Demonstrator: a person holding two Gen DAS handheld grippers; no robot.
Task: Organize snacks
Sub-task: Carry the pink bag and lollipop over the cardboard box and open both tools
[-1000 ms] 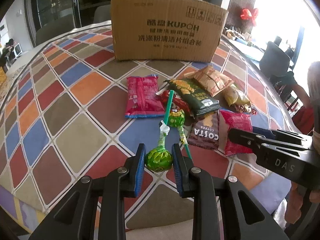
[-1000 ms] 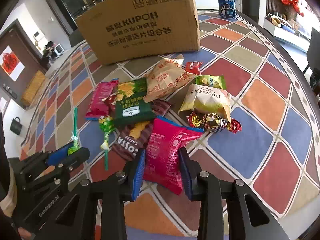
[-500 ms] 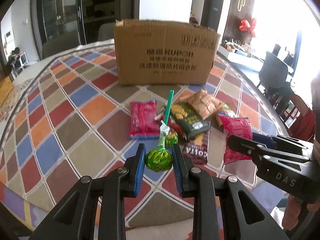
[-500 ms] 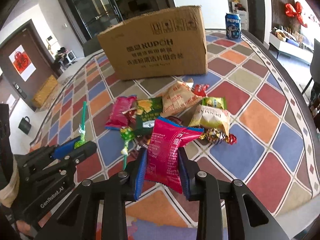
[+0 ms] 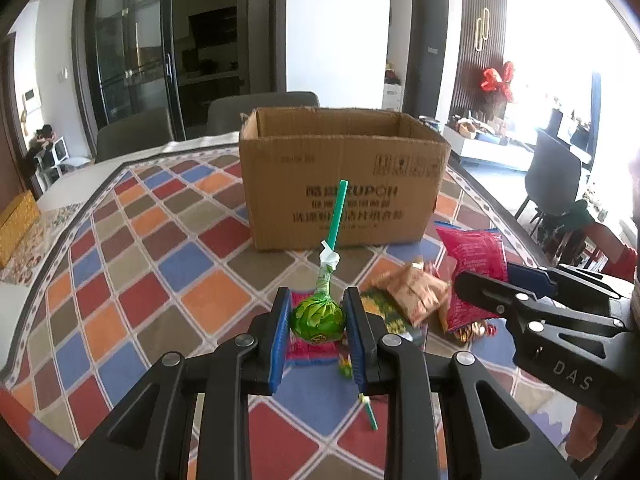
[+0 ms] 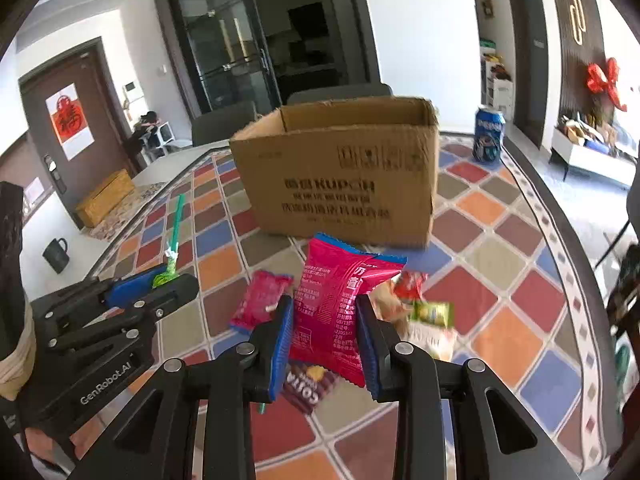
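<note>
My left gripper (image 5: 316, 324) is shut on a green lollipop (image 5: 318, 318) with a green stick, held above the table; it also shows in the right wrist view (image 6: 166, 276). My right gripper (image 6: 324, 328) is shut on a pink snack bag (image 6: 340, 308), lifted off the table; the bag also shows in the left wrist view (image 5: 474, 264). An open cardboard box (image 5: 344, 184) stands upright beyond both grippers, also in the right wrist view (image 6: 340, 176). Several snack packets (image 5: 412, 296) lie on the table below.
A second lollipop (image 5: 366, 408) lies under my left gripper. A small pink packet (image 6: 260, 304) and a Costa packet (image 6: 308, 384) lie below my right gripper. A Pepsi can (image 6: 488, 136) stands right of the box. Chairs stand behind the chequered table (image 5: 140, 280).
Both grippers have risen from the table with the lollipop and the pink bag and tilted up, so the box's open top now shows.
</note>
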